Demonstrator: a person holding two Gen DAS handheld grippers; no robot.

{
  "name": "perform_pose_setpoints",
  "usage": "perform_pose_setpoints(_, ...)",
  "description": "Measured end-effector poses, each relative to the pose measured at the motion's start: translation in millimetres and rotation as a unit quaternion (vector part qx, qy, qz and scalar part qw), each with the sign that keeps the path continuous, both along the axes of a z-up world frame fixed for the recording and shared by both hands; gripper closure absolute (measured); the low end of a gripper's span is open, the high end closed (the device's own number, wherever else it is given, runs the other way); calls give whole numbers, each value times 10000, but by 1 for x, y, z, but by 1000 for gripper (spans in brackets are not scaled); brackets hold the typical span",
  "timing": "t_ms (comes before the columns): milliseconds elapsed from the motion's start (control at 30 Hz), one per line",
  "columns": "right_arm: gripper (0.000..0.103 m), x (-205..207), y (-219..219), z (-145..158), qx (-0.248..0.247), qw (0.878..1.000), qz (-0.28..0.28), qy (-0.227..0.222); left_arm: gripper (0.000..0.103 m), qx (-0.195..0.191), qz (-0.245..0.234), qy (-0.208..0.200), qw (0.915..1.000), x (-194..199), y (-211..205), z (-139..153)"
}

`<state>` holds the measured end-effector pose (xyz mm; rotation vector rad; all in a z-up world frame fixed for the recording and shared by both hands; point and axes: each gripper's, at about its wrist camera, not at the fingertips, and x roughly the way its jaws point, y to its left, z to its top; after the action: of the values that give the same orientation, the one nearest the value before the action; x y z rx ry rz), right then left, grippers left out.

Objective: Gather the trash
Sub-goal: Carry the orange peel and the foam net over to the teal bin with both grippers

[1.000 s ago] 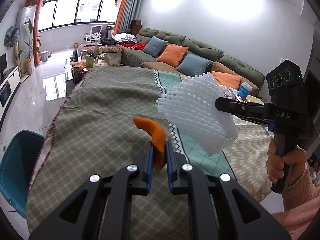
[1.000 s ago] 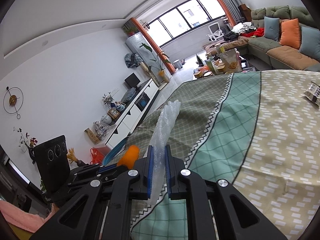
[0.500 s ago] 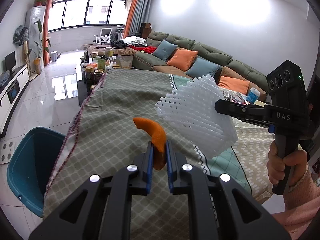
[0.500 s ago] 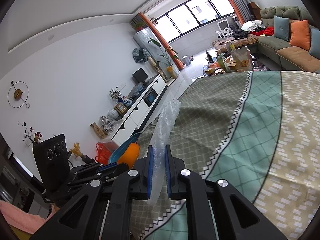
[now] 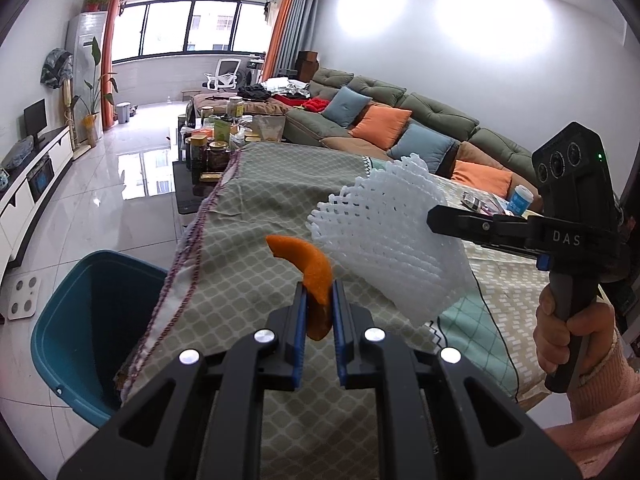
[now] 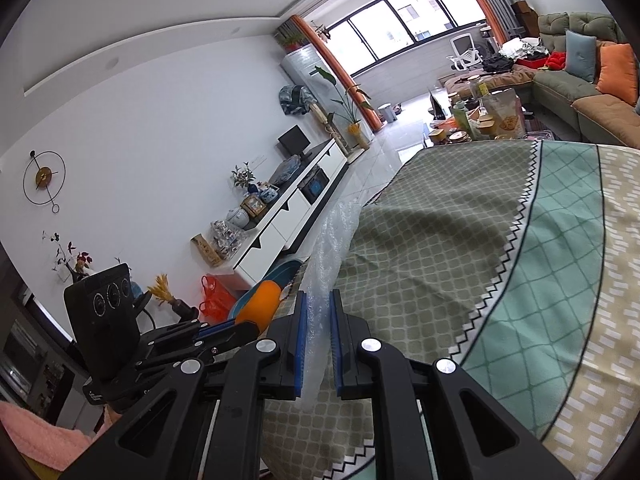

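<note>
The left gripper (image 5: 318,312) is pressed on a curved orange peel (image 5: 308,264), holding it in the air above the tabletop (image 5: 256,208) with a patterned cloth. Just to its right, the right gripper (image 6: 318,340) pinches a white foam net (image 5: 384,236), also lifted off the cloth. Farther down on the left, a blue bin (image 5: 68,320) stands on the floor beside the tabletop edge.

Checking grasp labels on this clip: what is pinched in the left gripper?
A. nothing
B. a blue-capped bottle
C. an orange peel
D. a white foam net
C: the left gripper is shut on the curved orange peel; the white foam net is in the right gripper.
</note>
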<state>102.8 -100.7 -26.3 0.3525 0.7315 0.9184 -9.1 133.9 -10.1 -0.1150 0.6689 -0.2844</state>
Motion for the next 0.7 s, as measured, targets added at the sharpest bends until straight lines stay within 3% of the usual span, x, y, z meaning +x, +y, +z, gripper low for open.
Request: perform_pose_setpoints(700,92,9,31,-3,-25,9995,318,50,90,58,297,-22,9995,0,25,3)
